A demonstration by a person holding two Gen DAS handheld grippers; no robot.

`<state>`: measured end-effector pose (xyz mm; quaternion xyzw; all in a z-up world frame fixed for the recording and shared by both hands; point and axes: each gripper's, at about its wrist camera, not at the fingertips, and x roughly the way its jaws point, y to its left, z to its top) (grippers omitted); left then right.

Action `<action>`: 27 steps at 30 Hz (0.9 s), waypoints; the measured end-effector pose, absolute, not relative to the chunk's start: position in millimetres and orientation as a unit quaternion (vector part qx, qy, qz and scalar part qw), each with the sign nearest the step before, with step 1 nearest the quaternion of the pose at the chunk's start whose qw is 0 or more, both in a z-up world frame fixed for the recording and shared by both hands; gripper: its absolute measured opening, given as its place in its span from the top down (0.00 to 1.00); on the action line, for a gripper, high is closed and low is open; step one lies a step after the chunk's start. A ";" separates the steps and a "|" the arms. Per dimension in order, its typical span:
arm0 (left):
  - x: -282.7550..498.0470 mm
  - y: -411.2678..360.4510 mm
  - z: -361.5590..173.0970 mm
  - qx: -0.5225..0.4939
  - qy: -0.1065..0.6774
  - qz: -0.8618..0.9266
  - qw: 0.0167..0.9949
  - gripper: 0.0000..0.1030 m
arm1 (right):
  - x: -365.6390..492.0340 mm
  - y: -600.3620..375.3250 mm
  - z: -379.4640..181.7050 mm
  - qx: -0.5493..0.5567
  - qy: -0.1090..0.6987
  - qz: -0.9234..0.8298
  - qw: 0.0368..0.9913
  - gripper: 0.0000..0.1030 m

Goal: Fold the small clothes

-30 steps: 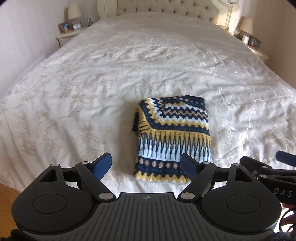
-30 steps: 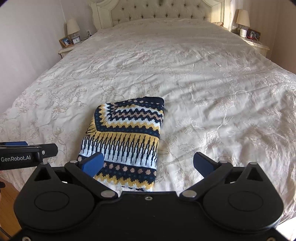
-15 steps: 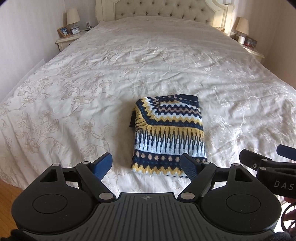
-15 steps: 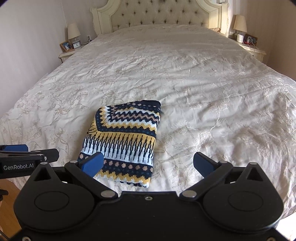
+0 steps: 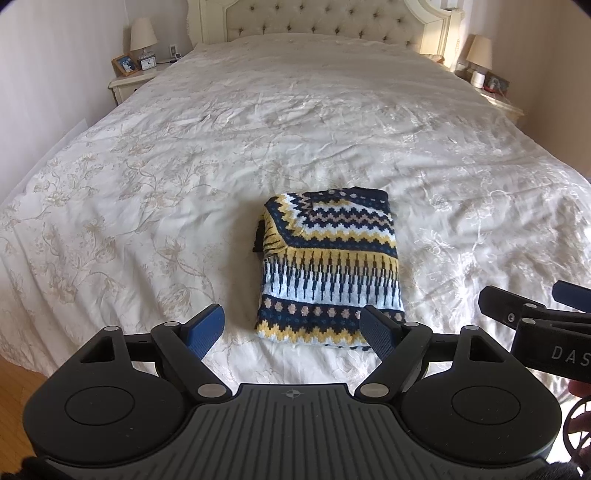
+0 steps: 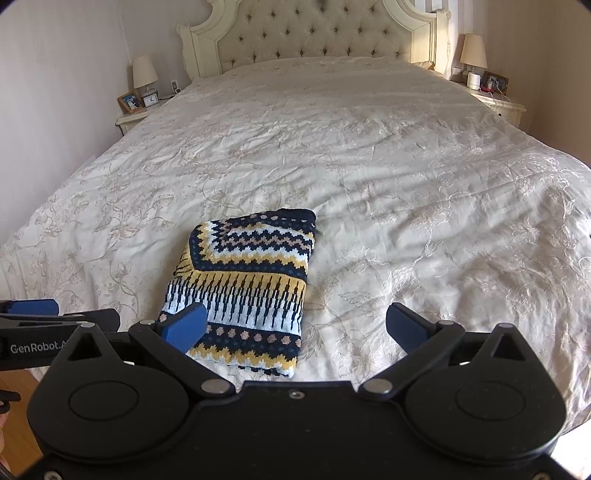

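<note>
A small knitted sweater (image 5: pixel 330 269) in navy, yellow and white zigzag bands lies folded into a neat rectangle near the foot of the bed; in the right wrist view the sweater (image 6: pixel 247 284) sits left of centre. My left gripper (image 5: pixel 293 328) hovers open just short of its near hem, nothing between the blue pads. My right gripper (image 6: pixel 295 325) is open too, empty, held above the hem's right corner. Each gripper shows at the edge of the other's view: right gripper (image 5: pixel 539 314), left gripper (image 6: pixel 55 314).
A cream embroidered bedspread (image 5: pixel 184 166) covers the whole bed up to a tufted headboard (image 6: pixel 314 33). Nightstands with lamps flank it: left nightstand (image 5: pixel 129 79), right nightstand (image 6: pixel 495 101). Wooden floor (image 5: pixel 14 380) shows past the bed's near left corner.
Both grippers have drawn back and slightly up from the sweater, so it looks farther away and more of the headboard shows. The sweater itself has not moved.
</note>
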<state>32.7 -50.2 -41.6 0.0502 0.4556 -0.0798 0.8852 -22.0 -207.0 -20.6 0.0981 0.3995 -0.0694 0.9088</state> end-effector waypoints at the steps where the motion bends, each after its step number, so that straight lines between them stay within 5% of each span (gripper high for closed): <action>1: 32.9 -50.3 -41.9 0.049 0.456 -0.081 0.885 0.22 | -22.4 -206.6 -20.4 0.098 0.399 -0.069 0.909 0.01; 27: 33.1 -53.4 -42.7 0.049 0.457 -0.087 0.884 0.22 | -23.6 -208.2 -19.7 0.104 0.399 -0.072 0.908 0.01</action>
